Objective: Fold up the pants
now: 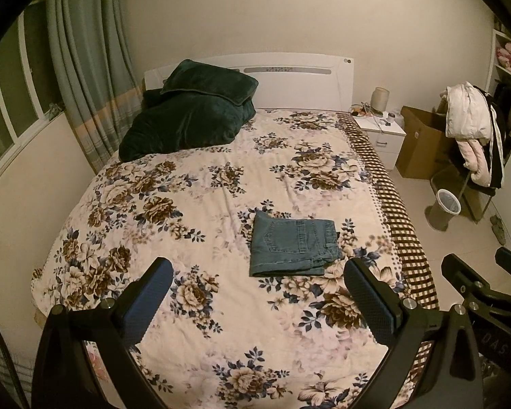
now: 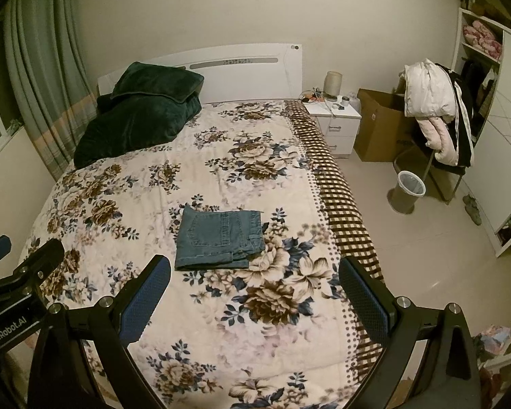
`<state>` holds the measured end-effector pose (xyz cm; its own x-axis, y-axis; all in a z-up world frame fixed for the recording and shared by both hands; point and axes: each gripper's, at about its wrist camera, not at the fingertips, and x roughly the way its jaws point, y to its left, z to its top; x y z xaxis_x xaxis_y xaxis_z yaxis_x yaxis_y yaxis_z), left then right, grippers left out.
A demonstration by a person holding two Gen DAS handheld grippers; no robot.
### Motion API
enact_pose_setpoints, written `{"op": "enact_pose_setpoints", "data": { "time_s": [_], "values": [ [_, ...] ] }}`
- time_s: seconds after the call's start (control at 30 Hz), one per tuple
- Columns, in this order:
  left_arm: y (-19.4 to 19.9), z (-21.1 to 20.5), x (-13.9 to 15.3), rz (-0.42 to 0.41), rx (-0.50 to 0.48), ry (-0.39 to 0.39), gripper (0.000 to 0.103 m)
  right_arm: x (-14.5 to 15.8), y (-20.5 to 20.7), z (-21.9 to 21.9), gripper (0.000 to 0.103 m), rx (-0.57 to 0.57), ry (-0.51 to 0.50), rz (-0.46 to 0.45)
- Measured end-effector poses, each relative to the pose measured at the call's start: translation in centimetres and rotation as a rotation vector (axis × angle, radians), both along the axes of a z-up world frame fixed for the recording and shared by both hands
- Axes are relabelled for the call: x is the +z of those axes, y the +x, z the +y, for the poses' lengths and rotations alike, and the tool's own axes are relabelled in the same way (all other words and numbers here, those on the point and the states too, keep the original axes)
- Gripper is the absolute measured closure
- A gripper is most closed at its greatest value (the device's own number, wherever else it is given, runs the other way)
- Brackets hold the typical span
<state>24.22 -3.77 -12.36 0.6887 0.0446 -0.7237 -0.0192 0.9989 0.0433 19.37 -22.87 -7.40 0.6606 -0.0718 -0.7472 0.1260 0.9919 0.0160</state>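
Note:
The blue denim pants (image 1: 294,243) lie folded into a compact rectangle on the floral bedspread (image 1: 204,204), back pocket up. They also show in the right wrist view (image 2: 218,240). My left gripper (image 1: 259,266) is open and empty, held above the bed's near part, short of the pants. My right gripper (image 2: 255,264) is open and empty, also held back from the pants, which lie ahead and to its left. The right gripper shows at the left wrist view's right edge (image 1: 477,266); the left gripper shows at the right wrist view's left edge (image 2: 24,248).
A dark green blanket (image 1: 190,116) is piled at the head of the bed by the white headboard (image 1: 289,78). A nightstand (image 1: 380,133), cardboard box (image 1: 422,143), chair with clothes (image 1: 473,129) and waste bin (image 1: 443,208) stand right of the bed. Curtains (image 1: 85,68) hang at left.

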Motion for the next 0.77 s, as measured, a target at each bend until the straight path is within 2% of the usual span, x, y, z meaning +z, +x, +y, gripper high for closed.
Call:
{"op": "enact_pose_setpoints", "data": {
  "time_s": [0.33,0.77],
  "values": [
    [-0.10,-0.69,0.42,-0.024,0.002,0.023,0.000,0.30,-0.14,-0.10,0.002,-0.005,-0.010,-0.001],
    [-0.17,-0.90,0.49,-0.020,-0.009,0.014,0.000,0.78,-0.67,0.00,0.001,-0.008,-0.013,-0.008]
  ]
}}
